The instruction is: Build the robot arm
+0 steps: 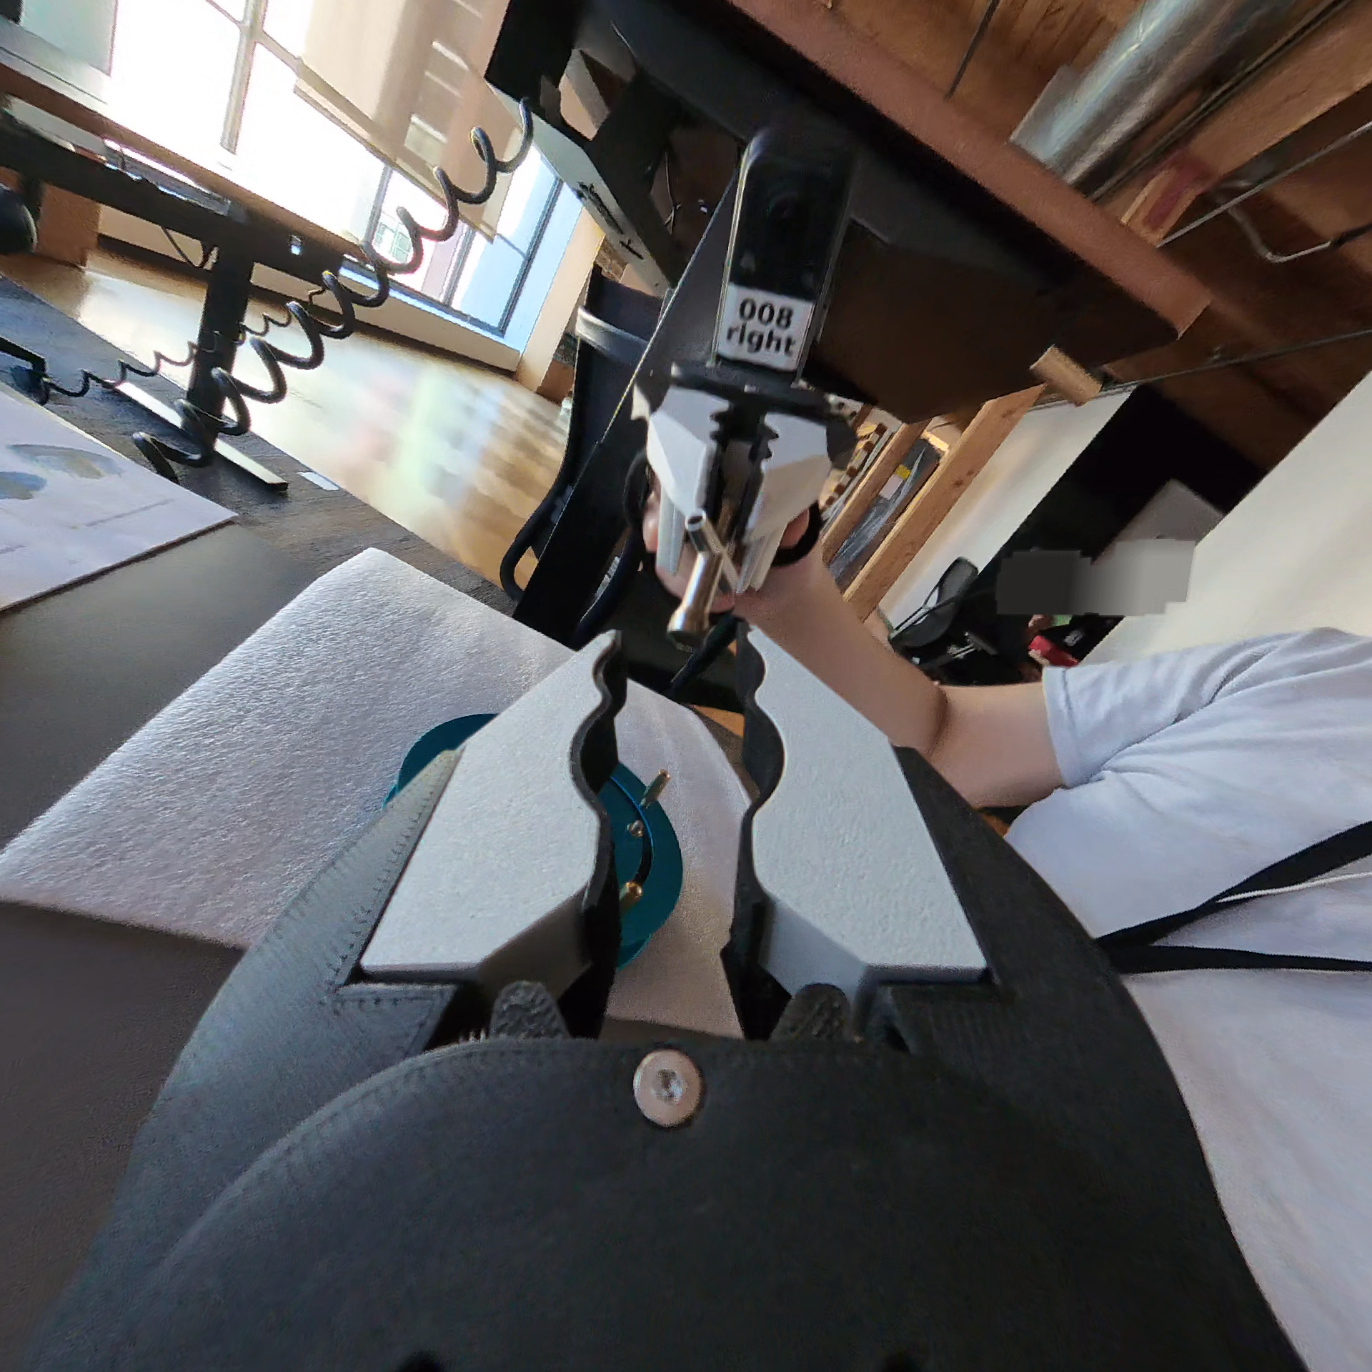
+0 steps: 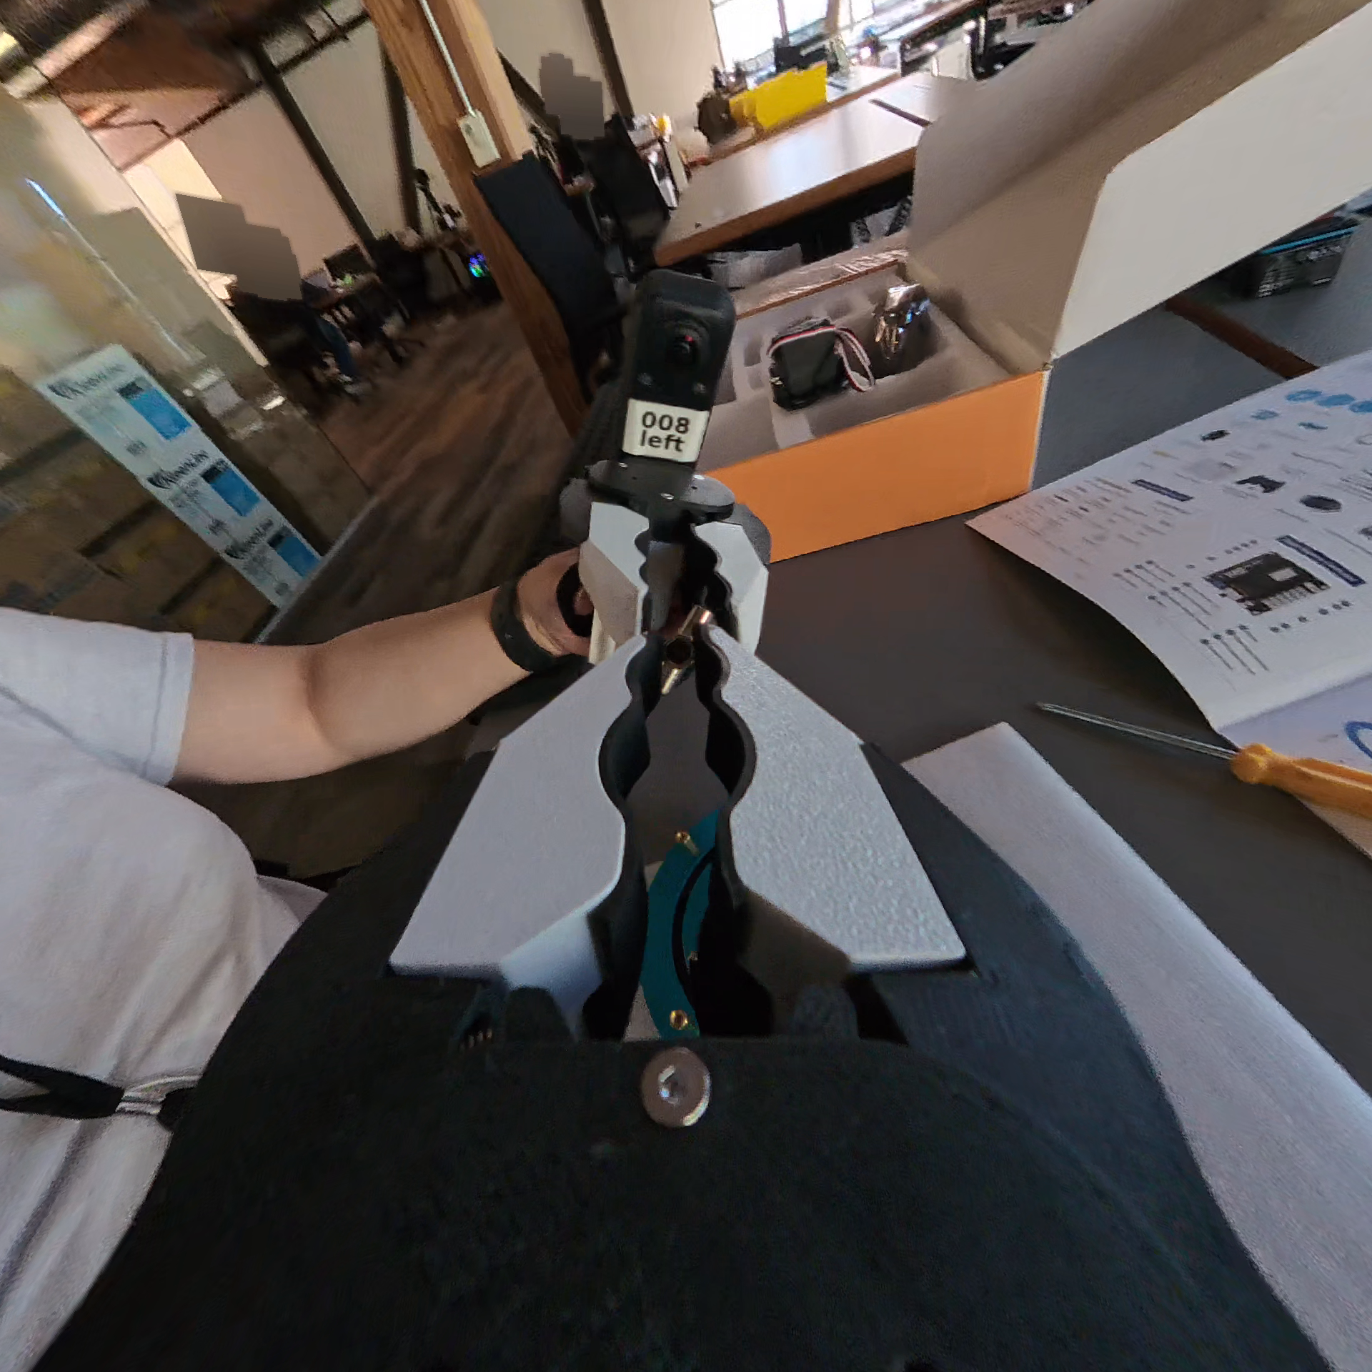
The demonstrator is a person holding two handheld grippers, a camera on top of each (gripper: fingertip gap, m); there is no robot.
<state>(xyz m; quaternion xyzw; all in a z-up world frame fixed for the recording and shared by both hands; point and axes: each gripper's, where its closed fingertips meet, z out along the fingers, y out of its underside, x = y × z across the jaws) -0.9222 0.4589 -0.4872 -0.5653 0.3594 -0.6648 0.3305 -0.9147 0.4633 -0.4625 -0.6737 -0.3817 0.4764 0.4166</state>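
**Right hand-held gripper pinching a metal tube, left one spread, above a teal disc**

The left wrist view is showing what the other view is hiding. The right hand-held gripper (image 1: 713,549) is pointing at the camera and clamping a silver tube (image 1: 694,586) between its fingers. The tube is slanting down toward the left hand-held gripper (image 1: 679,642). A black coiled cable (image 1: 334,312) is trailing off to the left, and a person's arm and white shirt are filling the right side.

The right wrist view is showing an open orange-and-white box (image 2: 891,475) with foam slots. An orange-handled screwdriver (image 2: 1299,776) is lying on the dark surface (image 2: 928,631), its handle touching a printed sheet (image 2: 1225,557). Here the tube (image 2: 677,653) is appearing end-on at the tips of the right hand-held gripper (image 2: 677,649). The left hand-held gripper (image 2: 679,594) is facing it, almost tip to tip. A small brass piece is sitting at the left tips; whether it is being gripped I cannot tell.

Left fingers are standing apart with a clear gap, nothing visibly between them, and the tube's lower end is hanging just beyond their tips. Right fingers are pressing together on the tube.

The teal disc (image 1: 653,854) with small brass pins is lying flat on white foam (image 1: 260,742), below both hand-held grippers and touching neither. In the right view only a sliver of the disc (image 2: 668,898) is showing between the fingers.
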